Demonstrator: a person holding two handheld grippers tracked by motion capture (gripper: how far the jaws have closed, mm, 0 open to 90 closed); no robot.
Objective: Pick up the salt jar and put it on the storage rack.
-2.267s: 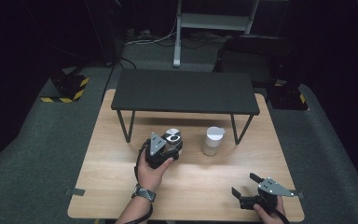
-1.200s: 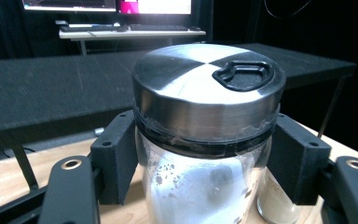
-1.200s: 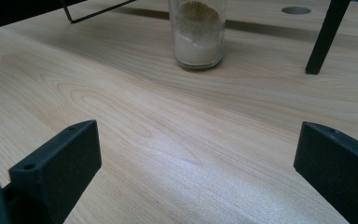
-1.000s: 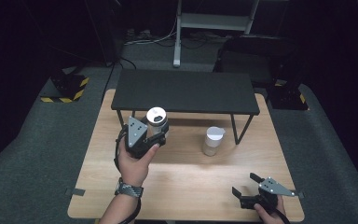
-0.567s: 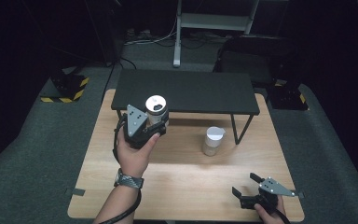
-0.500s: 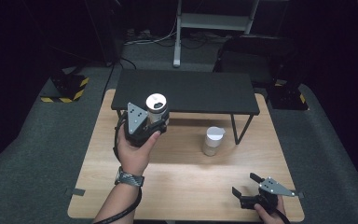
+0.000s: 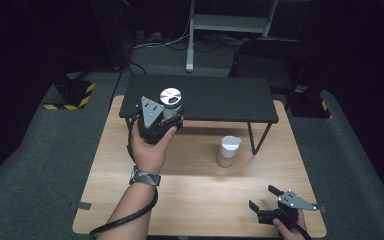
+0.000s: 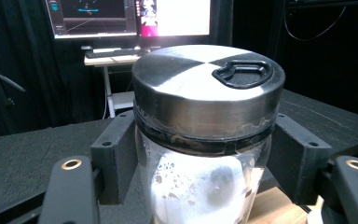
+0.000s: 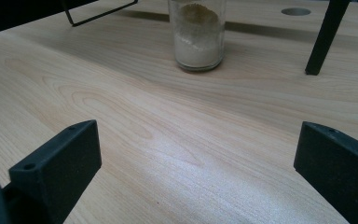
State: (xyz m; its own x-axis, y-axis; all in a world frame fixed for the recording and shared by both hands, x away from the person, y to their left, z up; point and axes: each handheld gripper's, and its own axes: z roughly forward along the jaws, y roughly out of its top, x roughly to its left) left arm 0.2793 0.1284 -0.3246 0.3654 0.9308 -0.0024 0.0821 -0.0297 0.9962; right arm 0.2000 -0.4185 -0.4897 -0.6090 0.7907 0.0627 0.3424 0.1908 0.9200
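Observation:
My left gripper (image 7: 167, 117) is shut on a glass jar (image 7: 170, 102) with a silver metal lid (image 8: 208, 88) and white powder inside. It holds the jar upright, raised at the front left edge of the black shelf (image 7: 215, 97). In the left gripper view the black jaws press both sides of the jar (image 8: 200, 186) just under the lid. A second jar (image 7: 228, 151) with pale powder stands on the wooden table (image 7: 200, 200), in front of the shelf's right leg. My right gripper (image 7: 265, 200) rests open at the table's front right corner, facing that jar (image 9: 197, 32), nothing between its jaws.
The black shelf stands on thin legs (image 9: 324, 37) at the back of the table. A round hole (image 9: 295, 11) shows in the tabletop beyond the second jar. Dark floor and a metal stand (image 7: 230, 25) lie behind the table.
My left gripper has lifted the silver-lidded jar from the table and carried it left and up to the shelf's front edge. The right gripper and second jar have not moved.

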